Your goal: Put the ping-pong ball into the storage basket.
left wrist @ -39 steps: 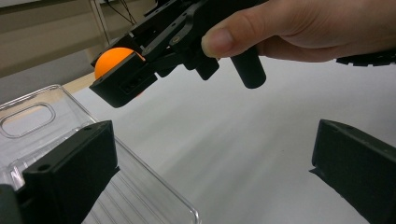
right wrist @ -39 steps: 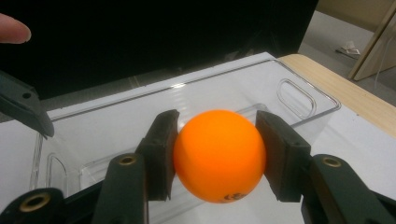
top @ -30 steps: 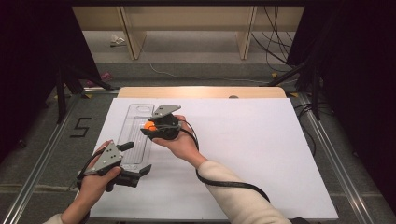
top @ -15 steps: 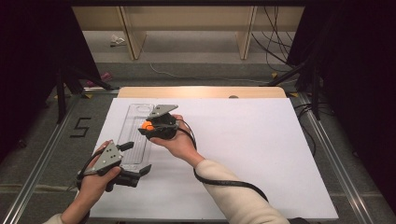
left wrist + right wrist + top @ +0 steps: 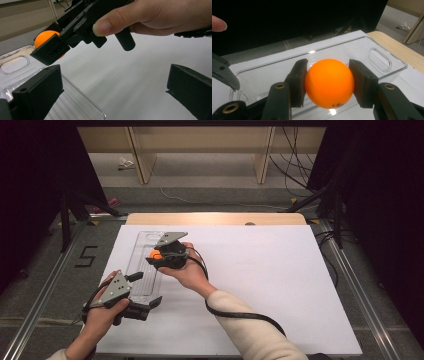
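Orange ball point(image 5: 329, 82), smooth and round, sits clamped between the two black pads of my right claw point(image 5: 328, 83); each pad presses a side of it, and a small dark mark shows near its underside. In the high view the ball point(image 5: 155, 254) hangs above the clear plastic tray point(image 5: 145, 265), over the tray's middle stretch and toward its right edge. The tray lies lengthwise on the white sheet point(image 5: 280, 285) that covers the table point(image 5: 215, 218), along the sheet's left part; an oblong handle slot point(image 5: 381, 59) is cut through the tray's far end. My right claw point(image 5: 159, 256) points leftward across the tray, with my right hand point(image 5: 186, 270) wrapped round its grip and its cable point(image 5: 240, 315) looping back along my sleeve. My left claw point(image 5: 147, 290) stands open with nothing between its jaws, at the tray's near end; one jaw lies over the tray's near corner and the other over the bare sheet beside it. From the left gripper view, the ball point(image 5: 45, 38) shows partly behind the pad of my right claw point(image 5: 51, 48), above the tray point(image 5: 75, 105).
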{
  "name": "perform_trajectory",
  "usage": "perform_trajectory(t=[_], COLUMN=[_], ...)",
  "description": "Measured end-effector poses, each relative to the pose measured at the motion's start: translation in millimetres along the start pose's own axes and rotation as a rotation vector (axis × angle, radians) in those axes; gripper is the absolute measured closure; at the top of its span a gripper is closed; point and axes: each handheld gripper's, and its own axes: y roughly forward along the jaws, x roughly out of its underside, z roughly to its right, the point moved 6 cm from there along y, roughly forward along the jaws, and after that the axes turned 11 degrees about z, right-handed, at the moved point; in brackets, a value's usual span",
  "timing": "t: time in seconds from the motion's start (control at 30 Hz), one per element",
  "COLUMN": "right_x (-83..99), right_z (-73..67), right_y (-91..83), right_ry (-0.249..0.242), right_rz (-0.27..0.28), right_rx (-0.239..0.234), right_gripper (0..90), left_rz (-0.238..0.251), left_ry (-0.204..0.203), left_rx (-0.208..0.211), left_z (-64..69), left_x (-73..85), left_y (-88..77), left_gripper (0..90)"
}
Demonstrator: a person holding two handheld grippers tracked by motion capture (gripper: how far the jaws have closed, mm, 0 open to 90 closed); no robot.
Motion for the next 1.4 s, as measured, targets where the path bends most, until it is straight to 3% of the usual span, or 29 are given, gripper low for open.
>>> perform_trajectory(t=[1.4], right_x=[-0.2], right_z=[-4.0], right_y=[17.4], right_ry=[-0.009], right_rz=[-0.025], right_rx=[-0.015], right_gripper=[51.4], left_rz=[0.000], left_ry=[0.000], left_rx=[-0.001], left_z=[-0.3], left_x=[0.1], left_y=[-0.2], left_gripper=[0.0])
